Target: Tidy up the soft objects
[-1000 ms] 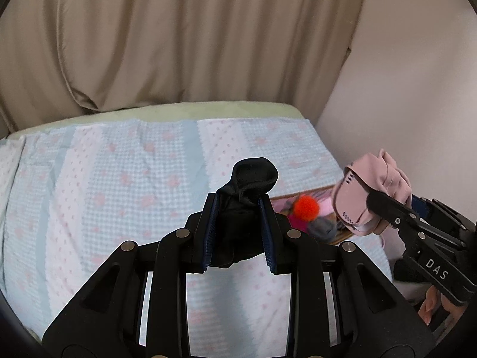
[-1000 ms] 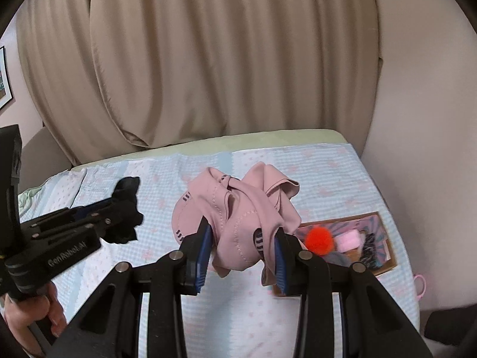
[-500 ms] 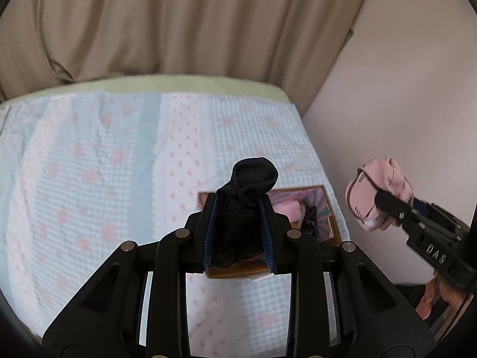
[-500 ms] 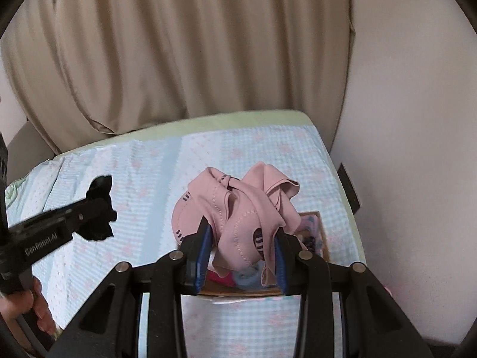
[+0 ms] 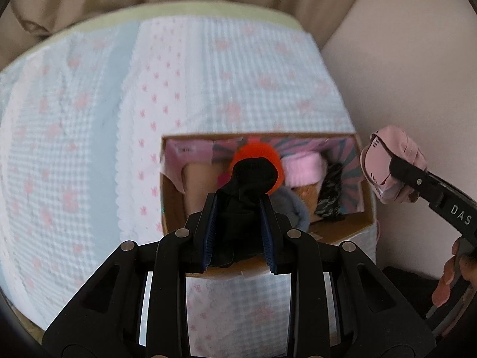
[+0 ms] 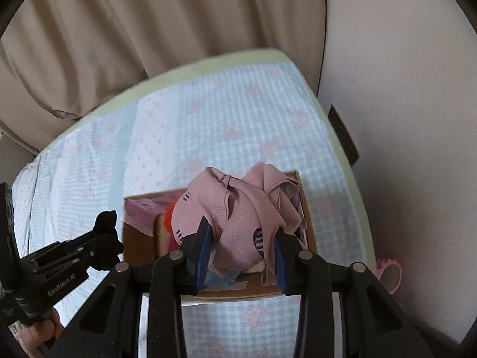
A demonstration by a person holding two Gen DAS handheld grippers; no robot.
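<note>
My left gripper (image 5: 240,208) is shut on a black sock (image 5: 247,182) and holds it above the open cardboard box (image 5: 170,208) on the bed. My right gripper (image 6: 241,235) is shut on a bundled pink garment (image 6: 238,208) and holds it over the same box (image 6: 134,244). In the left wrist view the right gripper (image 5: 396,164) with the pink garment (image 5: 384,155) hangs by the box's right edge. In the right wrist view the left gripper (image 6: 104,232) is at the box's left side. Inside the box lie a red pompom (image 5: 253,155), a pink soft item (image 5: 304,168), a grey item (image 5: 293,208) and a dark patterned item (image 5: 331,191).
The box stands near the right front corner of a bed with a light blue and pink patterned cover (image 5: 89,137). Beige curtains (image 6: 149,29) hang behind the bed. A wall (image 6: 402,119) runs along the right. A pink ring-shaped item (image 6: 387,274) lies on the floor by the bed.
Both grippers have moved forward and down toward the box with their loads. The box now fills the middle of both views, seen from more directly above.
</note>
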